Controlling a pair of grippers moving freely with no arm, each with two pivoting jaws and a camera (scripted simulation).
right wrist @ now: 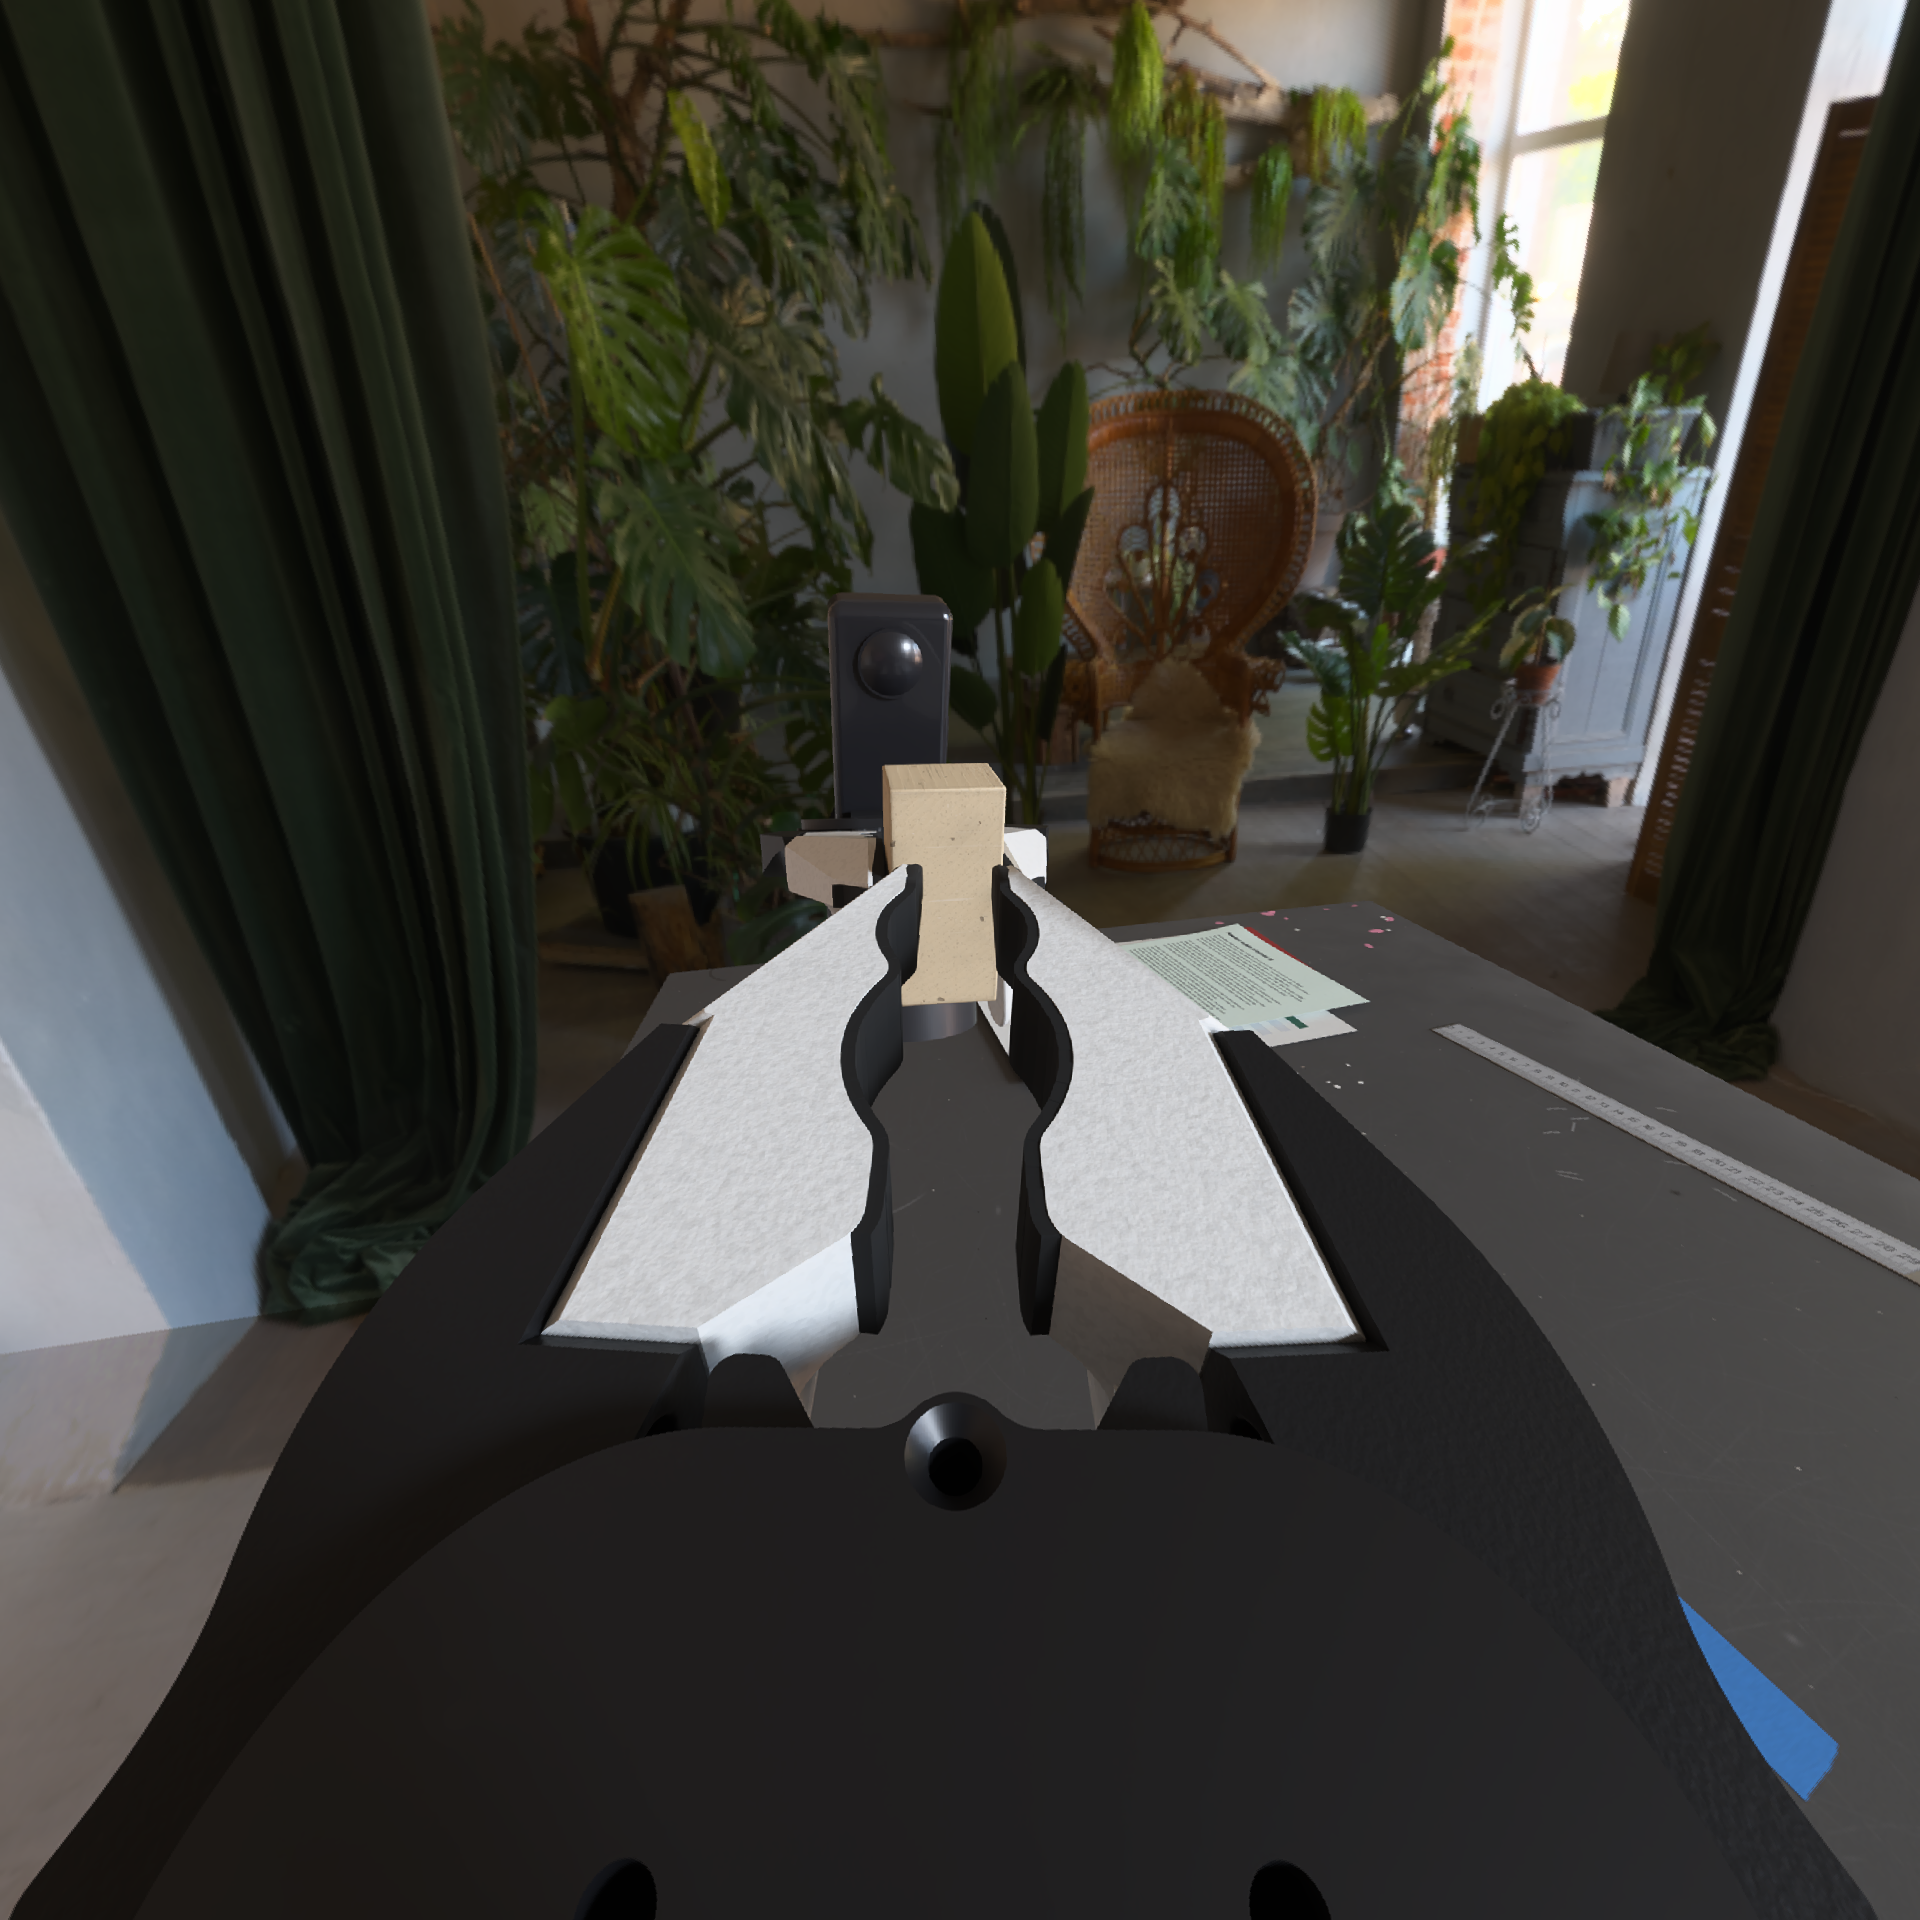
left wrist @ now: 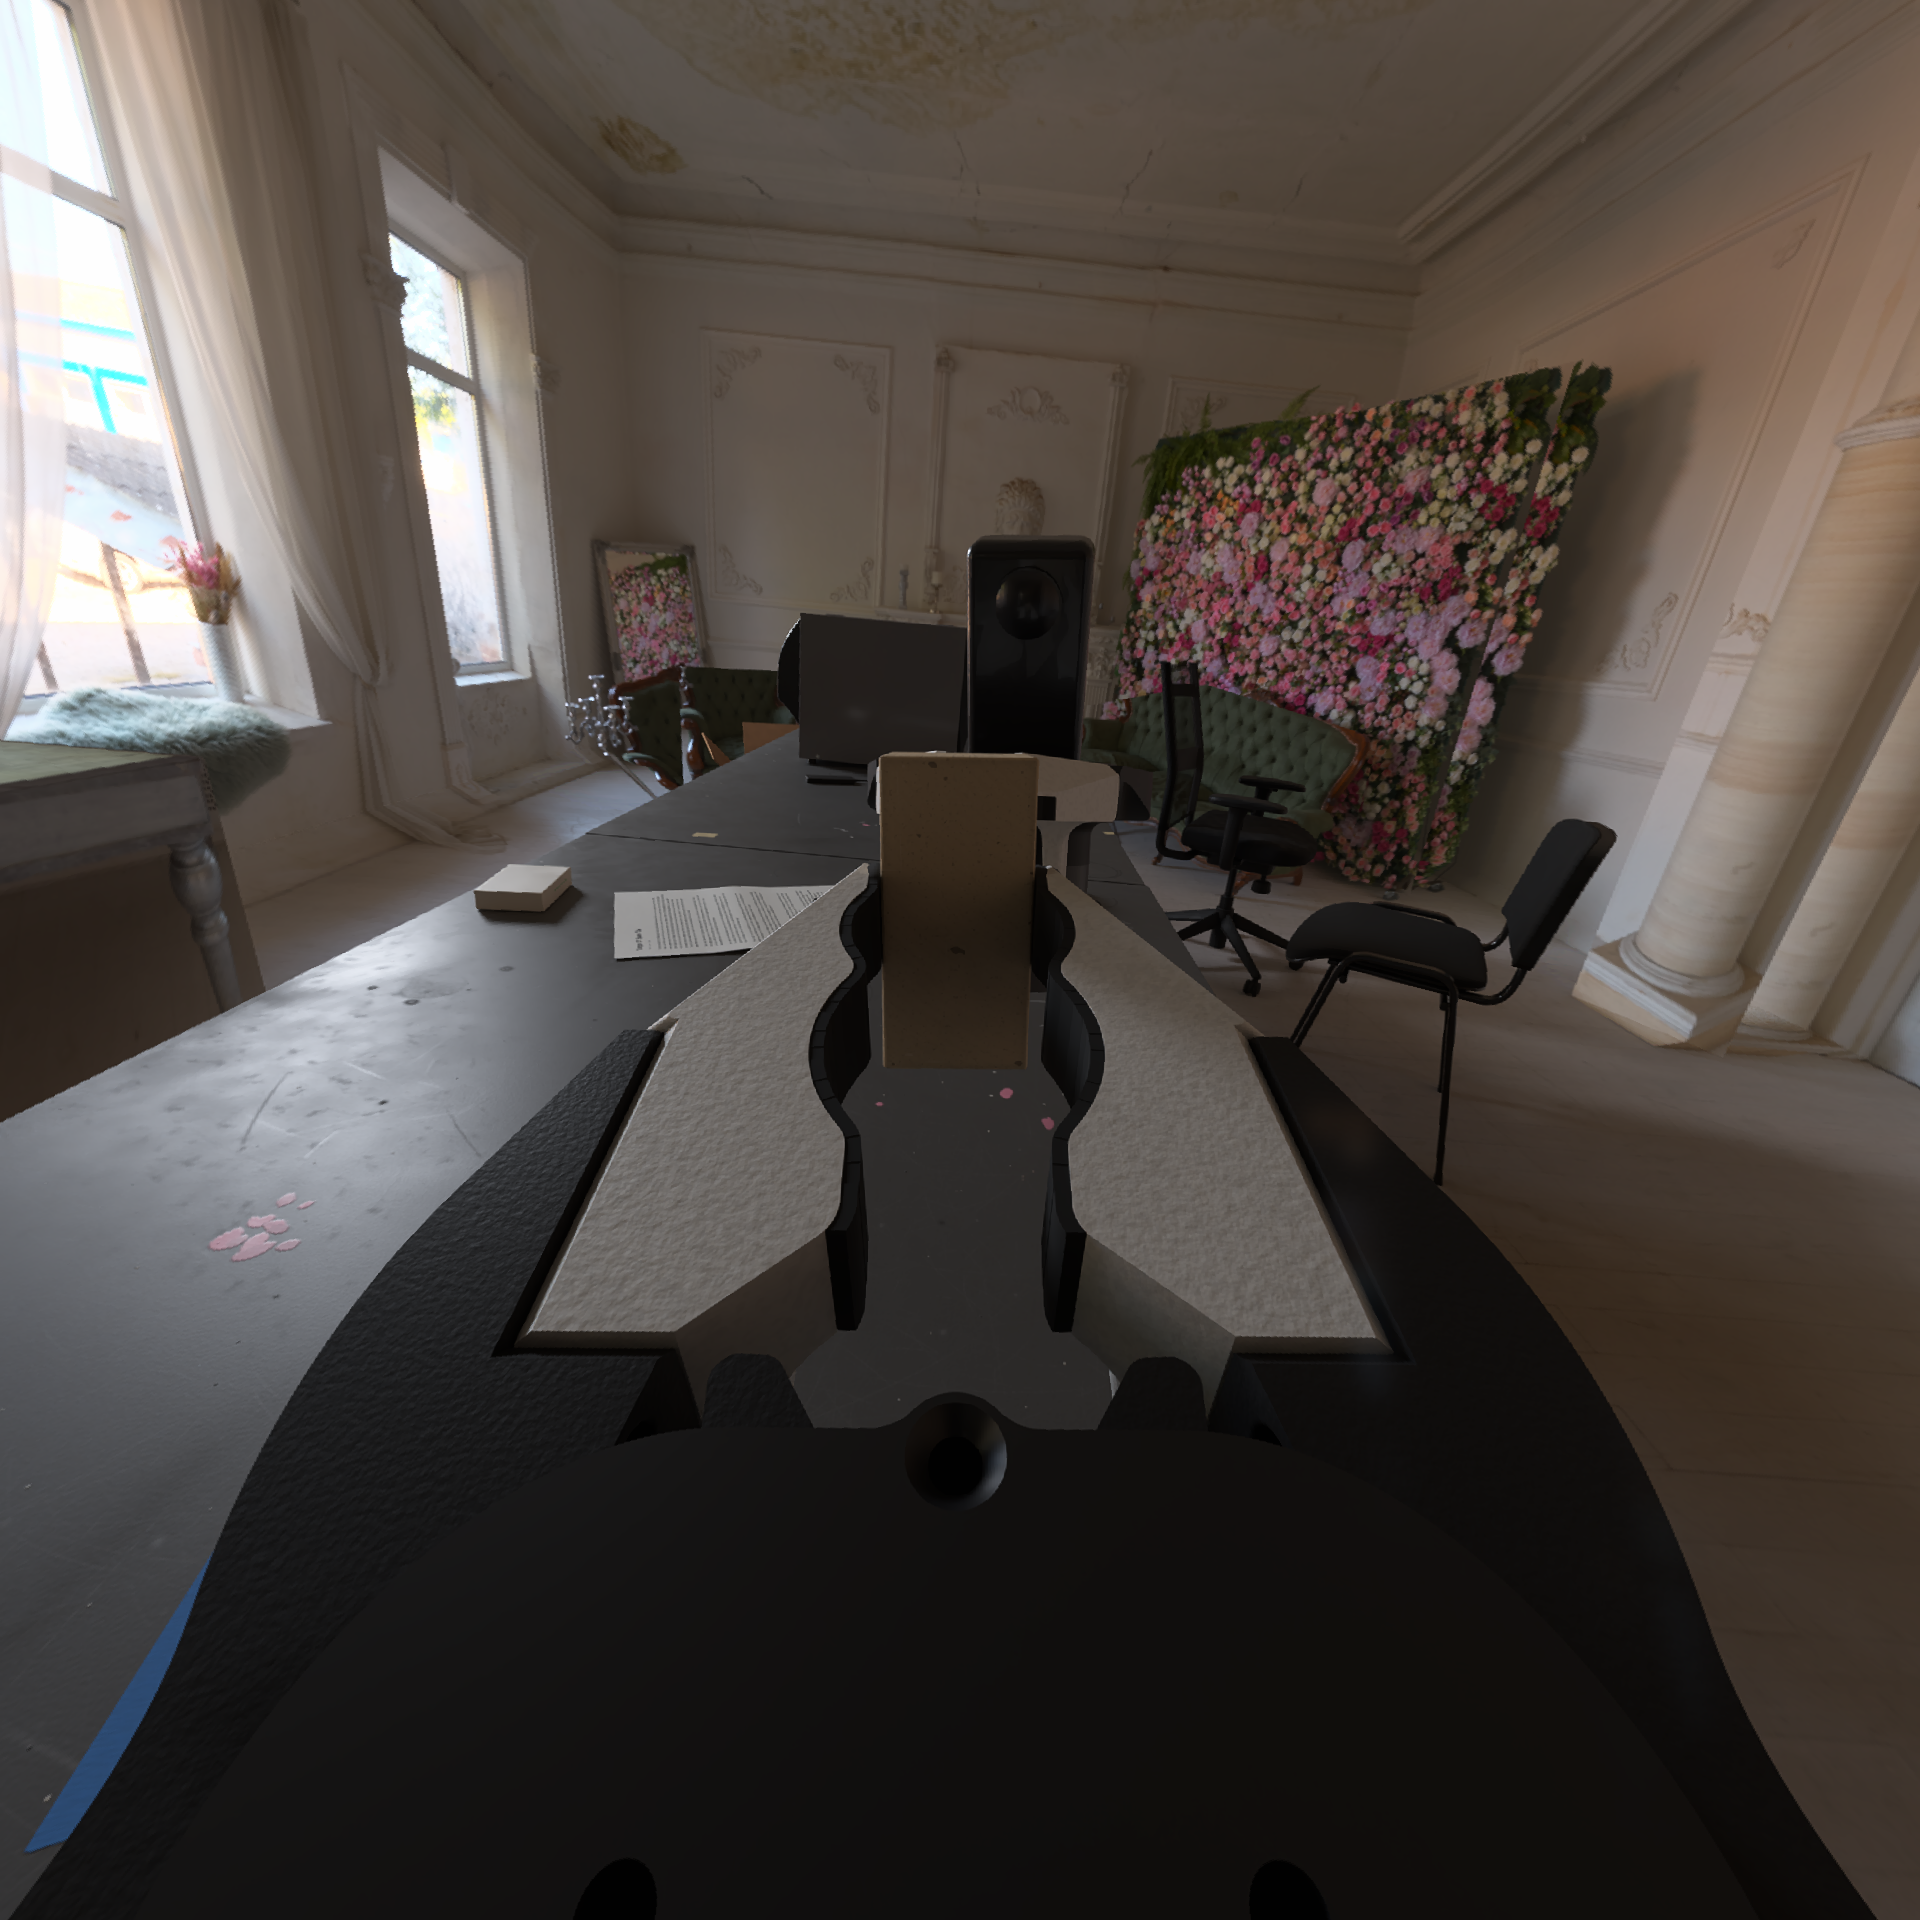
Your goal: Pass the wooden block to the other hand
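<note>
The wooden block [left wrist: 956,925] is held upright in the air above the dark table [left wrist: 312,1122], between the two grippers, which face each other; in the left wrist view the left gripper [left wrist: 956,935] is seen closed narrowly on the block's sides, its black pads pressed against both faces; in the right wrist view the right gripper [right wrist: 956,914] is likewise drawn in around the block [right wrist: 943,883], though whether its pads are truly touching or stand just beside the wood cannot be told; the handover is judged to be at the point where both grippers are at the block. The block is judged to be stiff, light and not fragile, with flat, slightly rough faces that should give the pads a good hold; it is best taken on two opposite flat faces, near the end left free by the other gripper; a loose hold on one corner could let it twist. A sheet of paper [left wrist: 707,920] and a small pale slab [left wrist: 523,888] lie on the table beyond.
</note>
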